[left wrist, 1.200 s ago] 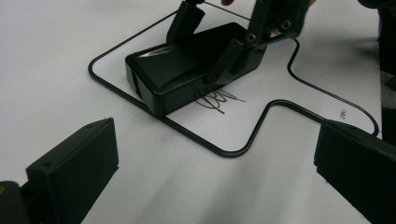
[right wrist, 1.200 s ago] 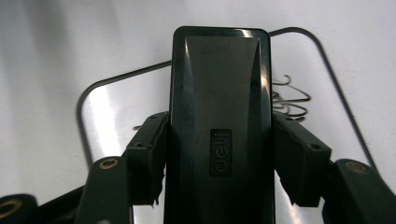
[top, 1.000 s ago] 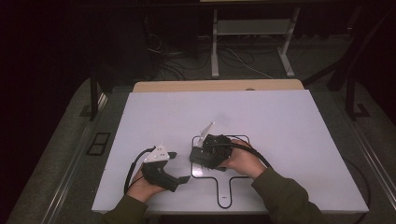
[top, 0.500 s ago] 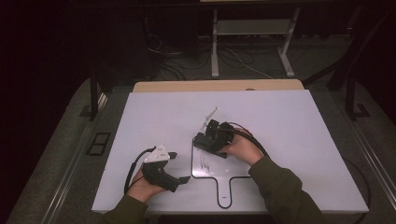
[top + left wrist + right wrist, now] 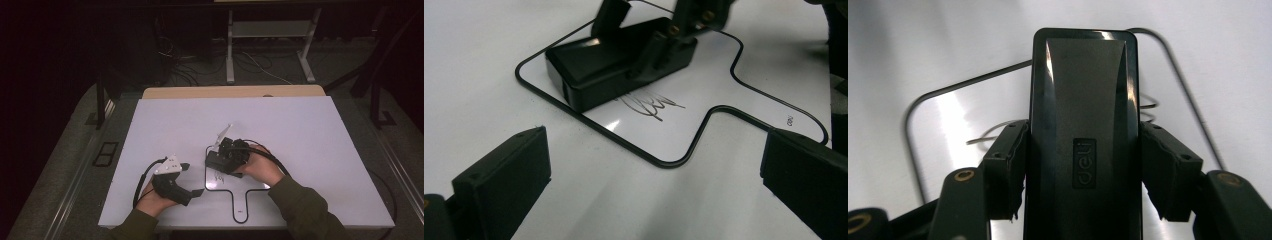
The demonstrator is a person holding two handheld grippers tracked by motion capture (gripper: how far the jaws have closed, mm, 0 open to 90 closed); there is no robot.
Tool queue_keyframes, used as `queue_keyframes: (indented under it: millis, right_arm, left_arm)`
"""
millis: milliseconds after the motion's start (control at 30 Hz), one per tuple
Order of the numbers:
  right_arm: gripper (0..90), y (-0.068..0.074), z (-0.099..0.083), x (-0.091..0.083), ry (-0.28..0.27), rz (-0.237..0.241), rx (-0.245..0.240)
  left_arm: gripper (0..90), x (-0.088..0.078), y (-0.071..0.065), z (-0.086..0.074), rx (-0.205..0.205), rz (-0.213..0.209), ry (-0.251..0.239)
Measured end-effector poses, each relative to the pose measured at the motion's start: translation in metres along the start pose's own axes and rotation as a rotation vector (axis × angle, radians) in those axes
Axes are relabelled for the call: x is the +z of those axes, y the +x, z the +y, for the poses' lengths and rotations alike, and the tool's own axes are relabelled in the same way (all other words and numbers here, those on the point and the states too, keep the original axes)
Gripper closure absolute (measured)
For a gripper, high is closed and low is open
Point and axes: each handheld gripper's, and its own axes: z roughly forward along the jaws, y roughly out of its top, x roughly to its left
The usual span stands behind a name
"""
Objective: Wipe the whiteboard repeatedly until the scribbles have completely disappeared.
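Two grippers sit over a white table point(image 5: 300, 130) in the high view. Left gripper point(image 5: 196, 193) rests near the front edge, beside a small whiteboard point(image 5: 225, 182). Right gripper point(image 5: 214, 159) holds a black eraser point(image 5: 218, 161) down on that board.

From the left gripper view, its own jaws stand wide apart with nothing between them. Farther off, the eraser point(image 5: 599, 65) lies on the board point(image 5: 704, 95), just beside some scribbles point(image 5: 651, 104).

From the right gripper view, both jaws squeeze the eraser point(image 5: 1083, 130) from its two sides, over the board point(image 5: 958, 130)
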Motion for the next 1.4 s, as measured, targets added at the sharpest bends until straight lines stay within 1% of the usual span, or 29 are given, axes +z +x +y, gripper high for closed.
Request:
queue_keyframes:
  millis: [100,200,233,267,333,367,467,500,600,633,700,767,800,833,867,967,1000,1033,1067,1167,1200,1233,1267,1300,1333,1367,1400]
  right_arm:
    - [38.7,0.007,-0.002,-0.001,-0.002,0.009,-0.009]
    - [38.7,0.02,-0.005,-0.004,-0.003,0.021,-0.035]
    - [38.7,0.023,-0.006,-0.005,0.0,0.022,-0.046]
    - [38.7,0.023,-0.006,-0.005,0.0,0.022,-0.046]
    - [38.7,0.03,-0.007,-0.006,0.003,0.025,-0.068]
    - [38.7,0.032,-0.007,-0.006,-0.001,0.033,-0.062]
    - [38.7,0.029,-0.007,-0.006,0.003,0.033,-0.063]
    - [38.7,0.023,-0.007,-0.005,-0.006,0.04,-0.046]
    - [38.7,0.009,-0.005,-0.003,-0.007,0.02,-0.016]
    - [38.7,0.009,-0.005,-0.003,-0.007,0.02,-0.016]
    - [38.7,0.0,-0.003,-0.001,-0.005,0.016,0.01]
    - [38.6,-0.01,-0.002,0.0,-0.007,0.006,0.021]
    - [38.7,-0.02,0.0,0.002,-0.004,-0.003,0.038]
    - [38.7,-0.02,0.0,0.002,-0.004,-0.003,0.038]
    - [38.7,-0.024,0.001,0.003,-0.006,-0.002,0.054]
    - [38.7,-0.033,0.002,0.004,-0.008,-0.007,0.077]
    - [38.6,-0.034,0.002,0.004,-0.009,-0.008,0.08]
    - [38.7,-0.032,0.002,0.004,-0.009,-0.007,0.078]
    - [38.6,-0.031,0.002,0.004,-0.003,-0.016,0.071]
    - [38.6,-0.027,0.001,0.003,-0.002,-0.012,0.063]
    - [38.6,-0.023,0.001,0.003,-0.006,-0.006,0.053]
    - [38.6,-0.023,0.001,0.003,-0.006,-0.006,0.053]
    - [38.7,-0.016,-0.001,0.001,-0.006,-0.003,0.038]
    - [38.7,-0.016,-0.001,0.001,-0.006,-0.003,0.038]
    - [38.6,-0.013,-0.001,0.001,-0.005,0.0,0.027]
    - [38.6,-0.006,-0.003,-0.001,-0.004,0.007,0.017]
    - [38.6,-0.006,-0.003,-0.001,-0.004,0.007,0.017]
  left_arm:
    - [0.0,0.0,0.0,0.0,0.002,0.0,0.002]
    - [0.0,0.0,0.0,0.0,0.004,0.0,0.003]
    - [0.0,0.0,0.0,0.0,0.003,0.001,0.002]
    - [0.0,0.0,0.0,0.0,0.008,0.001,0.003]
    - [0.0,0.0,0.0,0.0,0.007,0.0,0.002]
    - [0.0,0.0,0.0,0.0,0.008,0.0,0.002]
    - [0.0,0.0,0.0,0.0,0.01,-0.001,0.005]
    - [0.0,0.0,-0.001,0.0,0.006,-0.001,0.005]
    - [0.0,0.001,-0.001,0.0,0.004,-0.003,0.005]
    - [0.0,0.001,-0.001,0.0,-0.003,-0.003,0.0]
    - [0.0,0.001,-0.001,0.0,-0.002,-0.004,0.001]
    - [0.0,0.001,0.0,0.0,0.003,-0.005,0.006]
    - [0.0,0.001,0.0,0.0,0.002,-0.004,0.005]
    - [0.0,0.001,0.0,0.0,0.002,-0.004,0.005]
    - [0.0,0.001,-0.001,0.0,0.002,-0.005,0.006]
    - [0.0,0.001,0.0,0.0,0.004,-0.006,0.006]
    - [0.0,0.001,0.0,0.0,0.004,-0.006,0.005]
    - [0.0,0.001,0.0,0.0,0.002,-0.007,0.005]
    - [0.0,0.001,0.0,0.0,0.002,-0.006,0.004]
    - [0.0,0.001,0.0,0.0,0.003,-0.005,0.007]
    - [0.0,0.002,0.0,0.0,0.007,-0.006,0.008]
    - [0.0,0.002,-0.001,0.0,0.01,-0.007,0.009]
    - [0.0,0.002,-0.001,0.0,0.01,-0.006,0.01]
    - [0.0,0.002,-0.001,0.0,0.011,-0.007,0.011]
    - [0.0,0.002,-0.001,0.0,0.006,-0.007,0.005]
    - [0.0,0.002,-0.001,0.0,0.004,-0.007,0.004]
    - [0.0,0.002,-0.001,0.0,0.003,-0.007,0.004]
